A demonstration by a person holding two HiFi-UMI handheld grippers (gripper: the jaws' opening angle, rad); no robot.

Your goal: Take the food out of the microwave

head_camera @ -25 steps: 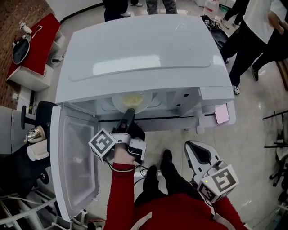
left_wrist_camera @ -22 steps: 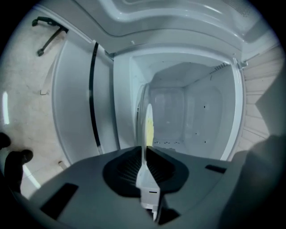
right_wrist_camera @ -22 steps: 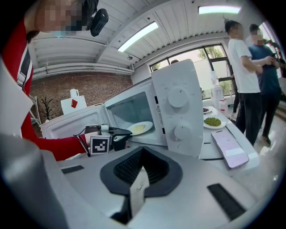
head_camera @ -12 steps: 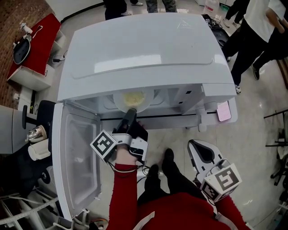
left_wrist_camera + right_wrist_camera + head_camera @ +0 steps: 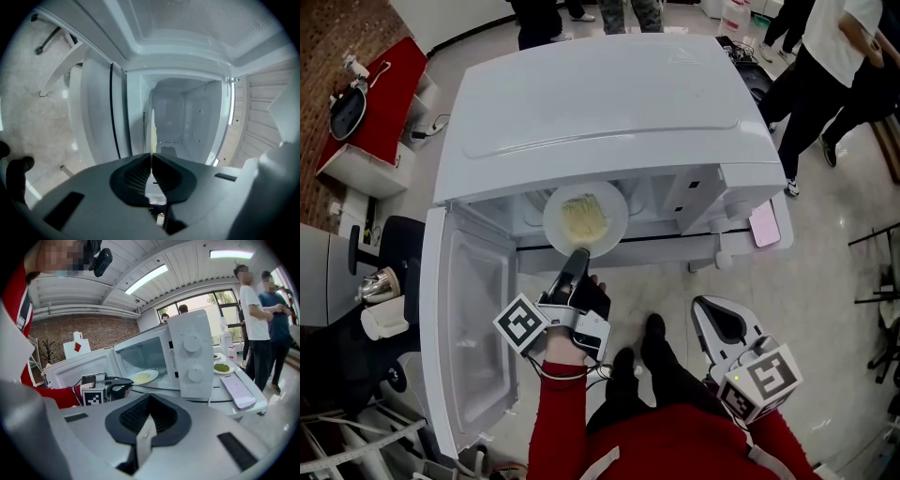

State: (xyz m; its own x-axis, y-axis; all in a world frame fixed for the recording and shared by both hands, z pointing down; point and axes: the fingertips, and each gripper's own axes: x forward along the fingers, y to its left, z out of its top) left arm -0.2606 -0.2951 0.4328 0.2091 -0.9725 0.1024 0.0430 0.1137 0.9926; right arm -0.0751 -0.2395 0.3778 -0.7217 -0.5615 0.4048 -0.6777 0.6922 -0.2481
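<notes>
The white microwave stands with its door swung open to the left. A white plate of yellow food sticks halfway out of the cavity's front edge. My left gripper is shut on the plate's near rim. In the left gripper view the plate shows edge-on between the closed jaws of the left gripper. My right gripper hangs low at the right, shut and holding nothing. The right gripper view shows the plate and the left gripper at the cavity mouth.
A pink phone lies on the table edge right of the microwave. A plate of green food sits behind it. People stand at the back right. A red table with a pan is at the far left.
The left gripper has drawn back toward me with the plate, which now shows much further out of the microwave. The right gripper has barely moved.
</notes>
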